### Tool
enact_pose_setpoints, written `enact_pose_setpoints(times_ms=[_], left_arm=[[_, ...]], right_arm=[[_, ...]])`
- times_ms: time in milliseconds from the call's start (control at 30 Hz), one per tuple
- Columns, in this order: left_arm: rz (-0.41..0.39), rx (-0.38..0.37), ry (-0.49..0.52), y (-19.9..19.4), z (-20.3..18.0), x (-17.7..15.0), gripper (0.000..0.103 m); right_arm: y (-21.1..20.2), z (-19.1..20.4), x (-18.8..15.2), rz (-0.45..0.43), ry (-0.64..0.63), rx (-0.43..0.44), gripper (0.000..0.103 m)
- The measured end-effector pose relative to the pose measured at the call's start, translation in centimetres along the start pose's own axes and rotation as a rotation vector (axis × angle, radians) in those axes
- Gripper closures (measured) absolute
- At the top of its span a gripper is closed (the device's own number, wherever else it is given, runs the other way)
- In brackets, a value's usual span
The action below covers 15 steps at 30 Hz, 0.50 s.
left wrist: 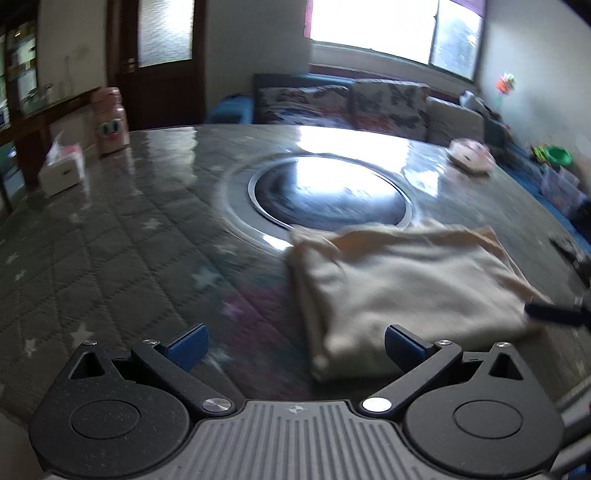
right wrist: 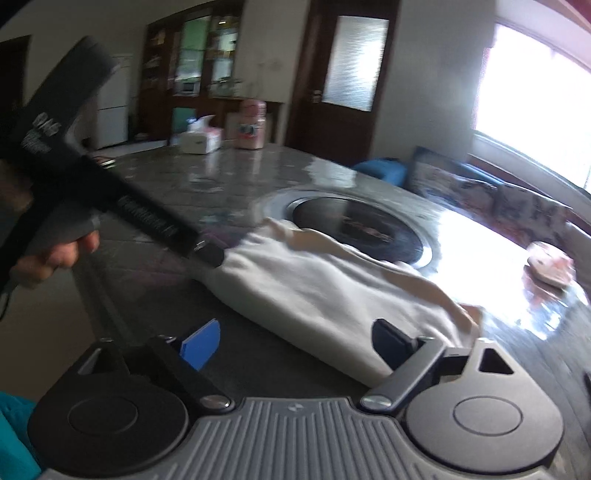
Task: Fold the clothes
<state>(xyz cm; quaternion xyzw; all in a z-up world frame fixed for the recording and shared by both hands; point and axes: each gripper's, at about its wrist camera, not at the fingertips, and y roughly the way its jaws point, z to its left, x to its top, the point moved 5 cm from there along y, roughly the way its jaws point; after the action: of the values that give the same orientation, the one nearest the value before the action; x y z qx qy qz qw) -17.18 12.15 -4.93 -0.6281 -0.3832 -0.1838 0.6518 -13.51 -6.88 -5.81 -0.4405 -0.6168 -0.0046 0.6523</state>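
Both grippers spread, holding nothing. Folded cream garment [left wrist: 406, 284] lies on table [left wrist: 110, 240], ahead-right of our left gripper [left wrist: 295, 347]; right gripper [right wrist: 295, 347] straddles its near edge, so nearer.

garment [left wrist: 406, 288]: soft matt cloth | table [left wrist: 147, 206]: glossy, quilted cover beneath

A glossy desk [left wrist: 122, 236] with a quilted star pattern has a round dark inset [left wrist: 328, 192] at its middle. Near its far edge a pink cartoon-faced bottle [left wrist: 110, 120] stands just beside a white tissue box [left wrist: 62, 166], and a small pink dish [left wrist: 471, 155] lies well apart from them. Beyond are a patterned sofa [left wrist: 369, 103], a dark wooden door [right wrist: 343, 81] and a bright window [left wrist: 391, 29].
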Motion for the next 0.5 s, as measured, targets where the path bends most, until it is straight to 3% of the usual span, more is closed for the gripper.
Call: enact_pose_setpoints(times_ms=[100, 300, 367, 500], left_arm=[[0.012, -0.013, -0.056, 0.4, 1.6, 0.9, 0.0], [0.056, -0.065, -0.195, 1.9, 4.3, 1.6, 0.0], [0.072, -0.082, -0.238, 2.5, 4.9, 1.7, 0.0], [0.102, -0.144, -0.297, 3.4, 5.0, 1.7, 0.0]], right_arm=[[1.3, 1.3, 1.3, 0.005, -0.043, 0.066, 0.02], [4.8, 4.6, 3.2, 0.043, -0.168, 0.158, 0.037], [6.0, 5.7, 3.4, 0.055, -0.222, 0.158, 0.054], [8.0, 6.1, 3.5, 0.094, -0.224, 0.109, 0.069]])
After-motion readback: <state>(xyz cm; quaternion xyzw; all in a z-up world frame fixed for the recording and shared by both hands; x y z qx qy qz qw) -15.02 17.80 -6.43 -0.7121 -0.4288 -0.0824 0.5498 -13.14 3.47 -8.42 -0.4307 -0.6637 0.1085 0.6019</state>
